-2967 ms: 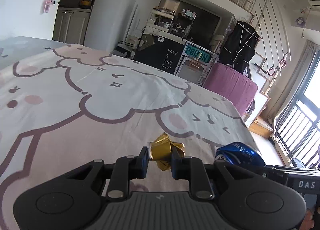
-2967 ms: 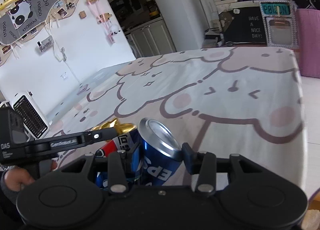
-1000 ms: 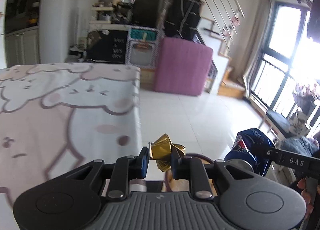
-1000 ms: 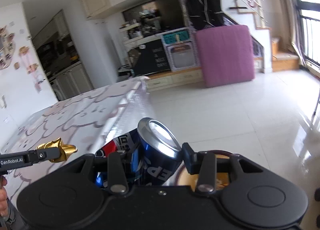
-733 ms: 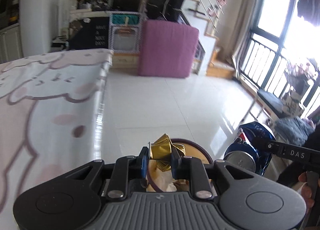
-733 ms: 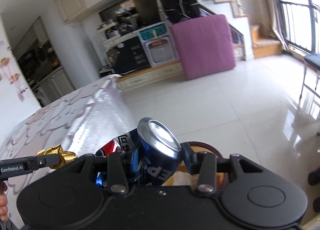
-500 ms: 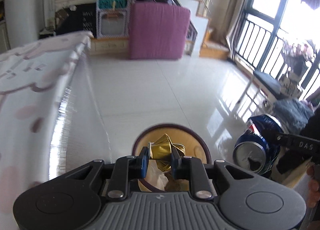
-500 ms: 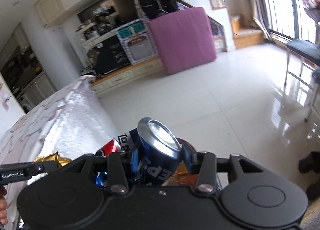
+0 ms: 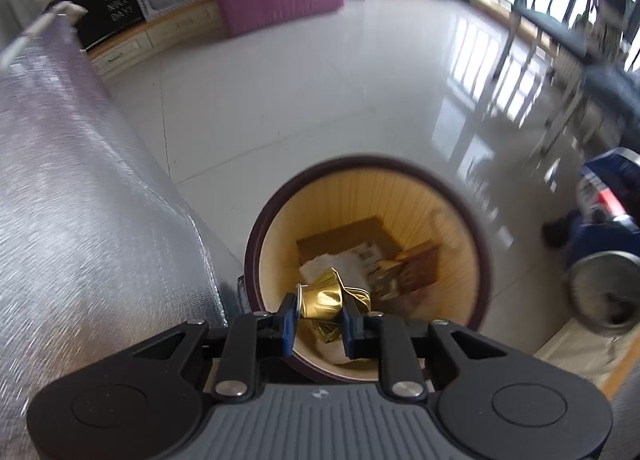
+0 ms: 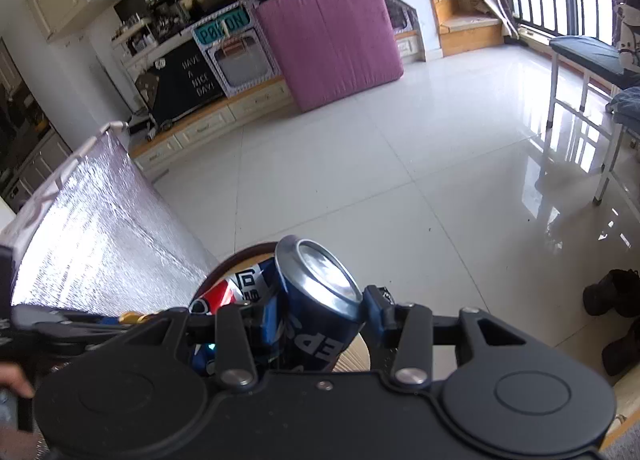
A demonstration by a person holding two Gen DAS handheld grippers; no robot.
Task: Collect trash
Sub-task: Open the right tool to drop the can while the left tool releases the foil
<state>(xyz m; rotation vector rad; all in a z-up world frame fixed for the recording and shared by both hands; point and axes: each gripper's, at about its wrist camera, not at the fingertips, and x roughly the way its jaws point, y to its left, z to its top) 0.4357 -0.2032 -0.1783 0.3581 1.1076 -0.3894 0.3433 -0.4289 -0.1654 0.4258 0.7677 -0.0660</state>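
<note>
My left gripper (image 9: 319, 310) is shut on a crumpled gold foil wrapper (image 9: 322, 297) and points steeply down over the open mouth of a round waste bin (image 9: 276, 196) with a dark rim and pale yellow inside. Cardboard and paper scraps (image 9: 360, 252) lie at the bin's bottom. My right gripper (image 10: 318, 310) is shut on a dented blue soda can (image 10: 320, 300), held just above the bin's rim (image 10: 240, 256). The same soda can (image 9: 604, 260) shows blurred at the right edge of the left wrist view.
The table's hanging silvery cloth (image 9: 80, 220) drops close to the bin's left side. Glossy white floor tiles (image 10: 360, 164) stretch ahead to a purple mattress (image 10: 332, 32) and a low cabinet. A bench (image 10: 592, 60) stands at the right and dark shoes (image 10: 616, 296) lie on the floor.
Both grippers swung off the table and sank toward the floor. The bin rose from a sliver at the bottom to fill the middle of the left wrist view. Both grips are unchanged.
</note>
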